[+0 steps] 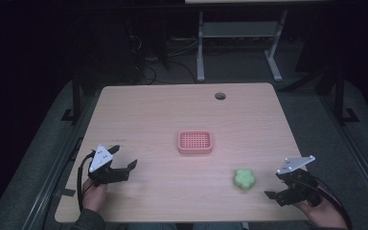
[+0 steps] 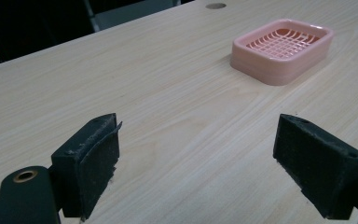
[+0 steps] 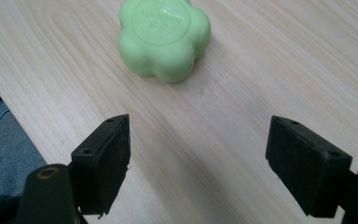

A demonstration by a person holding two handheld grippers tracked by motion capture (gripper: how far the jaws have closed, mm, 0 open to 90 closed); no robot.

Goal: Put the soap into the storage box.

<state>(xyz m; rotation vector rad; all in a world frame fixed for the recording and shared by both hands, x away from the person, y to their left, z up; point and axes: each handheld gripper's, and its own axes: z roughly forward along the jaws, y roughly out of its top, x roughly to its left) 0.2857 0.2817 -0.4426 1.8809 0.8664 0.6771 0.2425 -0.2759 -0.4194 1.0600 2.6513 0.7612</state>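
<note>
A pink slotted soap dish (image 1: pixel 195 142) sits at the middle of the wooden table (image 1: pixel 163 110). A green flower-shaped soap (image 1: pixel 244 179) lies to the dish's front right. My left gripper (image 1: pixel 124 156) rests near the front left corner, open and empty, pointing toward the dish. In the left gripper view the dish (image 2: pixel 282 49) stands well ahead of the open gripper (image 2: pixel 198 154), up and to the right. My right gripper (image 1: pixel 274 185) is open just right of the soap. In the right gripper view the soap (image 3: pixel 164 37) lies a short way beyond the spread gripper (image 3: pixel 198 158).
A round cable hole (image 1: pixel 220 96) is cut near the table's far edge. Behind the table stands a white desk frame (image 1: pixel 239 43) on a dark floor. The table's front edge runs close below both hands; blue denim (image 3: pixel 0 154) shows past it.
</note>
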